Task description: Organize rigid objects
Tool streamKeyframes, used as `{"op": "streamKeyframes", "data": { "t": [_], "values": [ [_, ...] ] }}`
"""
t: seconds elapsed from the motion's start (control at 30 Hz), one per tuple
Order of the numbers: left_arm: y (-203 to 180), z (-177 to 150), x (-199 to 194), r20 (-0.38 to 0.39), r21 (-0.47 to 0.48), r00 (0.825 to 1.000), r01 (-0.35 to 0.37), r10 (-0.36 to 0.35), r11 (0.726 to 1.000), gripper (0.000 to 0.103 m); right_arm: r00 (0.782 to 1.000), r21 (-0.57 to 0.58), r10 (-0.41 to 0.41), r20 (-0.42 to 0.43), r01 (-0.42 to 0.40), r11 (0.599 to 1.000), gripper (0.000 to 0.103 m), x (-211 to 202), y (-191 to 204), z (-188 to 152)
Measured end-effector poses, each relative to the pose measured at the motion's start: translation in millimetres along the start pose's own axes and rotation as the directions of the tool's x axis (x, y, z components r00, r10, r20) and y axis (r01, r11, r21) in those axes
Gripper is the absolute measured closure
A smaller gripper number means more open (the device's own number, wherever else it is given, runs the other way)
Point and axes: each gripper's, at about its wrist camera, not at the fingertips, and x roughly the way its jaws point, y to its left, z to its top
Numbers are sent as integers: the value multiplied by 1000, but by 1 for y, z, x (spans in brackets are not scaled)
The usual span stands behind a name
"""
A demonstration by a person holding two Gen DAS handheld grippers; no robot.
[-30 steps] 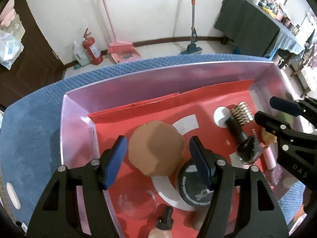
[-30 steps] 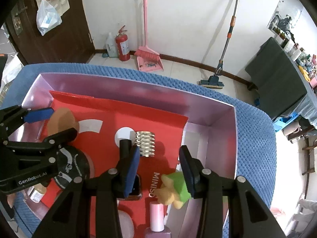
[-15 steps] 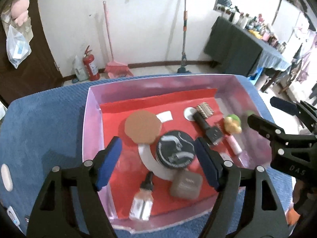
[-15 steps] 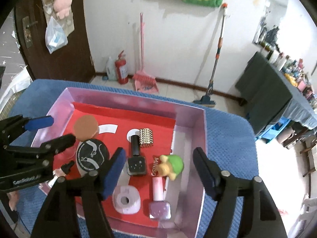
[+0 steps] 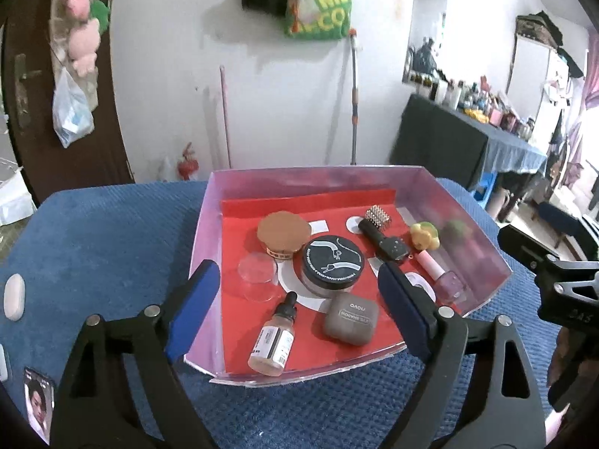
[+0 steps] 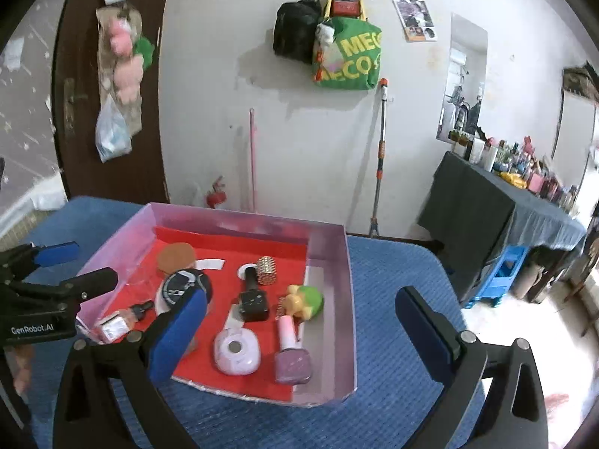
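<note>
Small bottles on the far table, too small to identify

My left gripper points forward and downward, its blue-padded fingers spread wide with nothing pressed between them; its jaws have just been opening. My right gripper tilts downward too, its jaws parted at their widest, also just opened, and gripping nothing. Each one shows at the edge of the other's view, side by side.

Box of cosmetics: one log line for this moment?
left tool: open, empty | right tool: open, empty | both just opening | items in box
</note>
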Motion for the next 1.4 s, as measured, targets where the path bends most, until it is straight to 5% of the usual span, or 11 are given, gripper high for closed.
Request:
{"op": "streamKeyframes", "data": {
  "t": [0.17,0.37,0.63,1.4],
  "values": [
    [-4,-15,-4,93,-18,995,-32,33,999,7,1000,25,8,24,-9,1000,0,5,1,-18],
    [-12,-25,5,170,4,982,-85,83,996,6,997,39,-2,80,-2,999,0,14,2,-36],
    [-10,-33,38,92,-1,987,-129,128,992,6,1000,54,-20,24,19,998,0,45,-5,-46],
    [-6,-37,44,46,-26,992,-112,114,993,6,997,55,-46,-55,49,997,0,65,-2,-52]
  ]
}}
